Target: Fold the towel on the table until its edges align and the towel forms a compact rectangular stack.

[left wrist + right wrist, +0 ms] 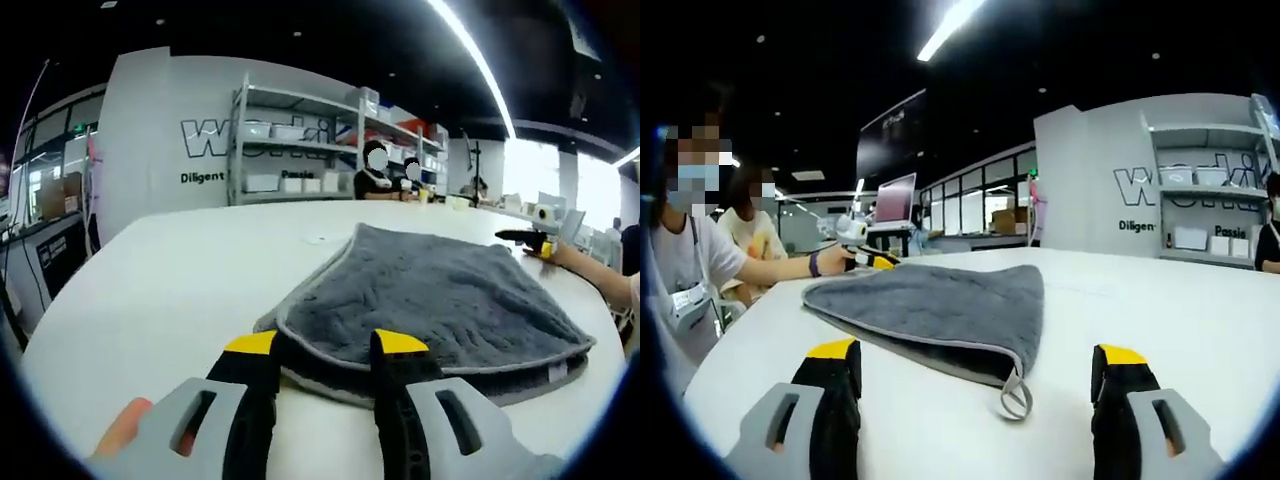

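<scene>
Table (150,290): white, large, bare around cloth.
Towel (430,300): grey, pale trim, lies folded near table edge, upper layer set back from lower at near edge; corner loop (1015,395) sticks out.
Left gripper (325,355): jaws part-spread, tips at towel's near edge, nothing pinched.
Right gripper (975,375): jaws wide apart, empty, just short of loop.
Risk, judged: one-layer pinch drags layers apart, edges misalign; loop snags jaw.
Shelving (300,140): bins.
Wall lettering (1160,225): partial "Diligen", "Passio".

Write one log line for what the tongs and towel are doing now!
towel: folded, flat on table | left tongs: open, at towel edge | right tongs: open, near towel corner
</scene>
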`<state>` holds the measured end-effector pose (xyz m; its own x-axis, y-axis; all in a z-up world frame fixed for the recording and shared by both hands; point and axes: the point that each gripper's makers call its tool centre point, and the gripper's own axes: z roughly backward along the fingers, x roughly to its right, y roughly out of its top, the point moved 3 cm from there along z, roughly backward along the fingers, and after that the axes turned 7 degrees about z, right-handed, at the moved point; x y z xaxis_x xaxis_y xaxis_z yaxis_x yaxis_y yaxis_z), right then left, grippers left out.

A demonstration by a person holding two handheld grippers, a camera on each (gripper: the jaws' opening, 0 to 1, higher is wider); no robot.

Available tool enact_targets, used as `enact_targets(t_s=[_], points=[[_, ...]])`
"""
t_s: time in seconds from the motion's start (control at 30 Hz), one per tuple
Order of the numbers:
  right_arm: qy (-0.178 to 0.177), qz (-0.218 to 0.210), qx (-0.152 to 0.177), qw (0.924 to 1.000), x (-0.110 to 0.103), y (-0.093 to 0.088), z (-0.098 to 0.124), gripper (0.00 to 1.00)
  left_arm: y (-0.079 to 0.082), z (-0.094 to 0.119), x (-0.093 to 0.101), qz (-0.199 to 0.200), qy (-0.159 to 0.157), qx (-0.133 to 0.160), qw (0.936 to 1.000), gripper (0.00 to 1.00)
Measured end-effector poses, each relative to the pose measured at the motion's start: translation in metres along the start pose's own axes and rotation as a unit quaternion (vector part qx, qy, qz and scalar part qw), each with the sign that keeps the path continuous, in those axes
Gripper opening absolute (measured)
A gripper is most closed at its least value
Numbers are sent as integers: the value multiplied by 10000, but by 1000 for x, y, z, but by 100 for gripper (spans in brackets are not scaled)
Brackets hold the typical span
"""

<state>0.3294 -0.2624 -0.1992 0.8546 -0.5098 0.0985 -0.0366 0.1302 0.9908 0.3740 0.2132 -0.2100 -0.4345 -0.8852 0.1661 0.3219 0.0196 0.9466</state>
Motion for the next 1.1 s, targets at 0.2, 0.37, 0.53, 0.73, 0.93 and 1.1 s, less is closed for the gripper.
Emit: enact_targets(t_s=[0.2,0.37,0.53,0.73,0.93,1.1], points=[[-27,9,-24,10000,3,-1,0,97,-3,0,-8,-22,310,-69,9995,30],[-26,40,-78,10000,3,-2,0,96,-9,0,-2,172,286,-140,9993,27],[-13,58,-104,9999,3,-3,-1,96,-10,-4,2,102,208,-208,9995,21],[10,83,-144,9999,1,-4,-1,95,-7,-1,2,-107,211,-228,9995,5],[25,105,-176,9998,0,-5,-2,95,3,4,6,-90,66,-43,9999,3],[26,111,-189,9998,0,-5,-2,95,24,13,13,-340,-42,398,9986,3]])
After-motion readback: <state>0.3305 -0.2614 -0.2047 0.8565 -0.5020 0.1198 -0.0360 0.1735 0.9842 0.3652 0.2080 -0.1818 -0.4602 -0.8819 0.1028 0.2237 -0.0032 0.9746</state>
